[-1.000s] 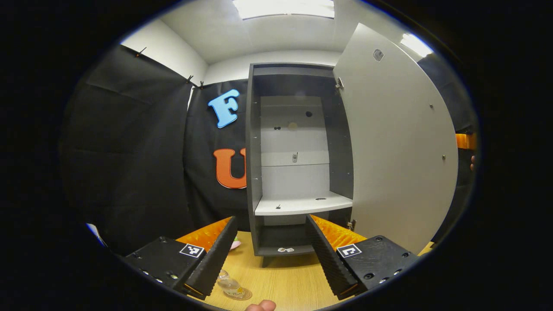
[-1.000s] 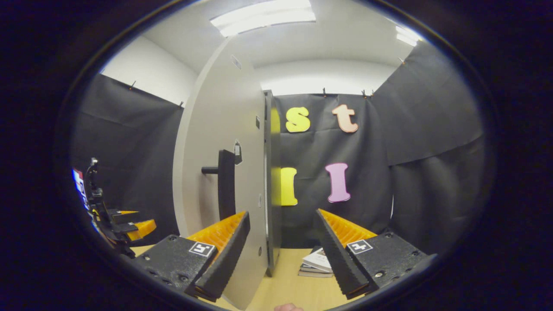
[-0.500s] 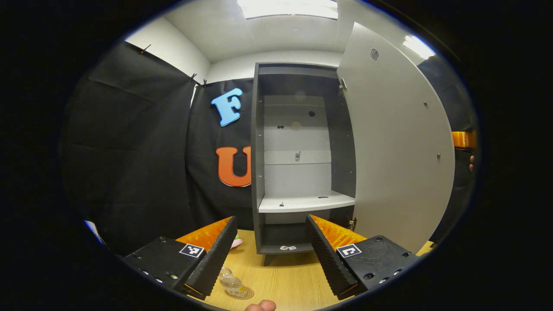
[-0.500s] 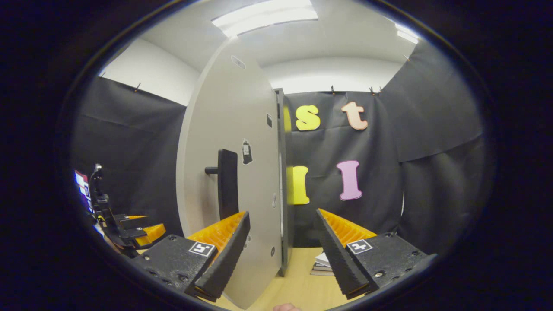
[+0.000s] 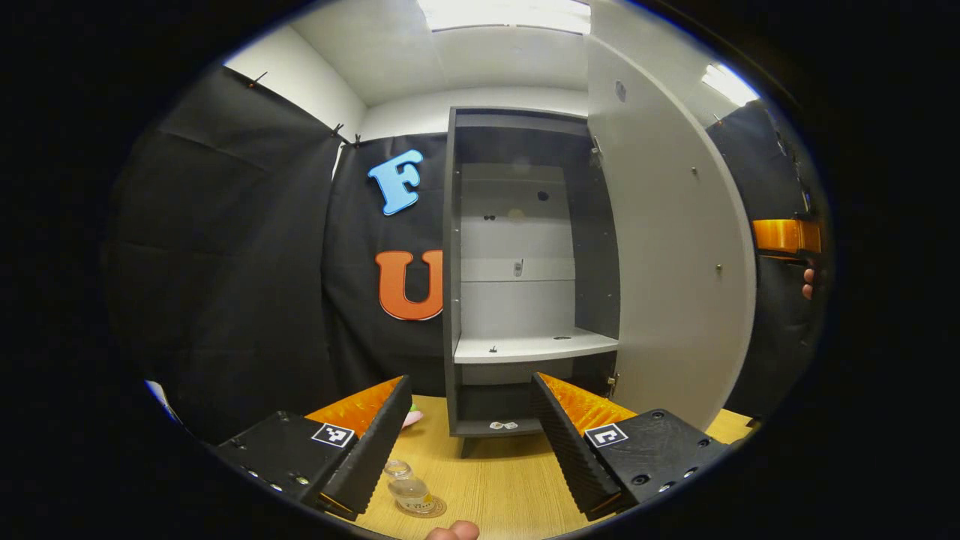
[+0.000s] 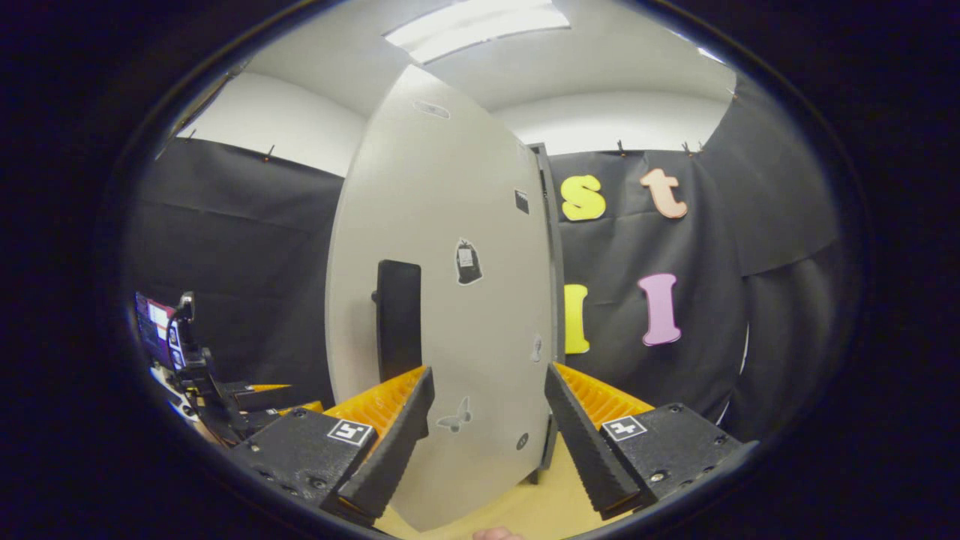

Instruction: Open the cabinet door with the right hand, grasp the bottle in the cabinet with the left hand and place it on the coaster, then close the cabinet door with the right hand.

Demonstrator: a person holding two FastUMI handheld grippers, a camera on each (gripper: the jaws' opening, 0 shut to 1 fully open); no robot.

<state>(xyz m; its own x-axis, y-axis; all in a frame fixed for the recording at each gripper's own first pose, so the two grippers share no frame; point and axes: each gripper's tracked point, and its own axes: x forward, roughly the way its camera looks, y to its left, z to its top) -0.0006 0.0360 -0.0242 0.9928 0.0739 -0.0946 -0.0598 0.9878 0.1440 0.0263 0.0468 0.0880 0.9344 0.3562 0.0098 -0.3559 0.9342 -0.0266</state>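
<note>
In the left gripper view the dark grey cabinet (image 5: pixel 454 247) stands with its door (image 5: pixel 675 247) partly swung out on the right and bare shelves inside. A small clear bottle (image 5: pixel 409 491) stands upright on a round coaster (image 5: pixel 429 510) on the wooden table, just right of my left finger. My left gripper (image 5: pixel 471 382) is open and holds nothing. In the right gripper view my right gripper (image 6: pixel 489 371) is open, facing the door's outer face (image 6: pixel 480 315) and its black handle (image 6: pixel 397 319) close up. I cannot tell whether the fingers touch the door.
The wooden table (image 5: pixel 495 480) runs in front of the cabinet. A small pink item (image 5: pixel 410 418) lies behind my left finger. The right gripper's orange part (image 5: pixel 784 236) and a fingertip of the hand holding it peek past the door edge. The left gripper (image 6: pixel 251 390) shows at far left.
The door has swung toward the cabinet, narrowing the opening. In the right gripper view its outer face has turned toward me and now hides the books on the table.
</note>
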